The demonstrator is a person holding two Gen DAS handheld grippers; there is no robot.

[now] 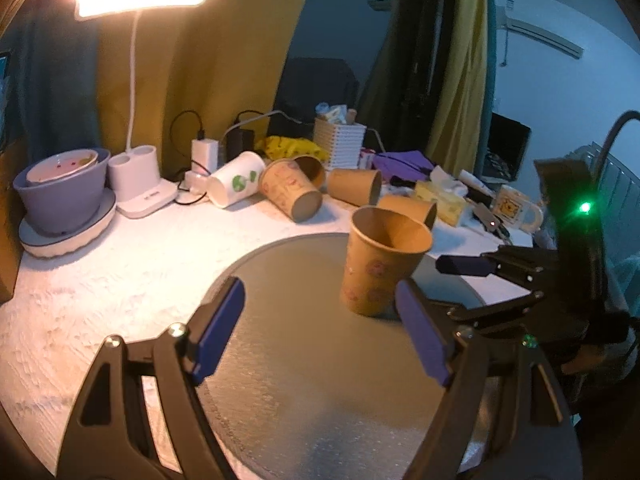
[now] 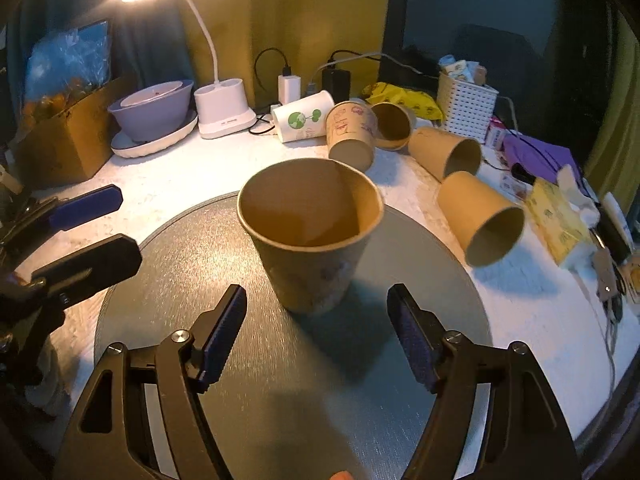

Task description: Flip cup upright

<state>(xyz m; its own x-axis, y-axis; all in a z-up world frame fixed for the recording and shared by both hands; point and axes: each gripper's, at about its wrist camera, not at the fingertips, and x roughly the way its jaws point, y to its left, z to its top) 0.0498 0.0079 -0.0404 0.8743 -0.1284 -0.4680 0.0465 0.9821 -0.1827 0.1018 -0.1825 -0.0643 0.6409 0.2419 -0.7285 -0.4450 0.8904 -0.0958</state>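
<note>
A brown paper cup with faint pink prints [image 2: 310,236] stands upright, mouth up, on a round grey textured mat [image 2: 360,380] in the middle of the white tabletop [image 2: 168,176]. Our right gripper [image 2: 316,332] sits just in front of it, blue-padded fingers spread wide to either side and holding nothing. Our left gripper [image 1: 320,332] is likewise wide open and empty, its right finger close beside the cup's base; whether they touch we cannot tell. We judge the flip done. The risk now is a knock: the light cup could tip if either gripper swings sideways while pulling away. Behind it, several brown paper cups [image 2: 480,216] and a white paper cup with a green print [image 2: 304,117] lie on their sides.
</note>
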